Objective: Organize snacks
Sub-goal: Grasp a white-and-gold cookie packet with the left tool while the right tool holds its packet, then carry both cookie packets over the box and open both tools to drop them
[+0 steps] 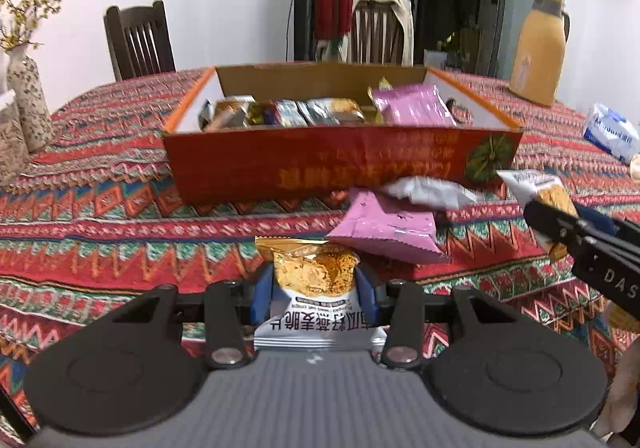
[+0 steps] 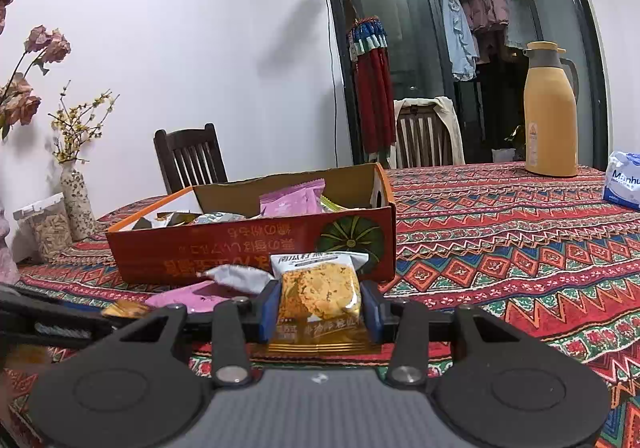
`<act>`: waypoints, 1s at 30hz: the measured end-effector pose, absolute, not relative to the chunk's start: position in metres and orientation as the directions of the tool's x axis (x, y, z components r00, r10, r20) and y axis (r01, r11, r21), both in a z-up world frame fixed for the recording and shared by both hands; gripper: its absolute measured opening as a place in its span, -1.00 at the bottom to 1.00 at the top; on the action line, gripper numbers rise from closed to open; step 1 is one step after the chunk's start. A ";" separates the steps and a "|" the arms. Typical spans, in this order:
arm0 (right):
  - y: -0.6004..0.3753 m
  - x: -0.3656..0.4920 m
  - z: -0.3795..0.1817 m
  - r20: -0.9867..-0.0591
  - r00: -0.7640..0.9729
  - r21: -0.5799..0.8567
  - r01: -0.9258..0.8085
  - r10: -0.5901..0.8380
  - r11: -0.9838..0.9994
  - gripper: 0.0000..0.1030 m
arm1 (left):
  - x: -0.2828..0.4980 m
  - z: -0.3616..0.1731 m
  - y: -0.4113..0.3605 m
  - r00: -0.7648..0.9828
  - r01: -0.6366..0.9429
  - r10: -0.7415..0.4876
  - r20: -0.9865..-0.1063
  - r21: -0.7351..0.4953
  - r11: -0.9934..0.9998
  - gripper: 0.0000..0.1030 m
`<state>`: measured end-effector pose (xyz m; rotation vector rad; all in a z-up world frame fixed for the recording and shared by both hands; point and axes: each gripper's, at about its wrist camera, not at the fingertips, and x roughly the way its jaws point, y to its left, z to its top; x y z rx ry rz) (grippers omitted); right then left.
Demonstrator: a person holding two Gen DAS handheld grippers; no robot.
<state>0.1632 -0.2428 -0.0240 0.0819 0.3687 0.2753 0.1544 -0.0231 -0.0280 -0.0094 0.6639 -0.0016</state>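
An orange cardboard box (image 1: 320, 164) holds several snack packets and a pink packet (image 1: 414, 106); it also shows in the right wrist view (image 2: 248, 252). My left gripper (image 1: 315, 288) is shut on a crisp packet (image 1: 316, 280) in front of the box. My right gripper (image 2: 320, 302) is shut on a like crisp packet (image 2: 320, 288) near the box's right corner; this gripper shows in the left wrist view (image 1: 560, 224). A pink packet (image 1: 384, 228) and a white packet (image 1: 432, 192) lie on the cloth before the box.
A patterned tablecloth (image 2: 520, 248) covers the table. A yellow thermos (image 2: 550, 112) and a tissue pack (image 2: 624, 184) stand far right. Vases with flowers (image 2: 76, 196) stand at the left. Two chairs (image 2: 192, 160) are behind the table.
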 end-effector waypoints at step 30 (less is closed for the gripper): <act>-0.194 0.251 0.060 -0.172 0.958 0.018 -0.231 0.231 0.973 -0.19 | 0.251 0.069 0.007 0.928 -0.097 0.065 -0.367 -0.071 0.993 -0.15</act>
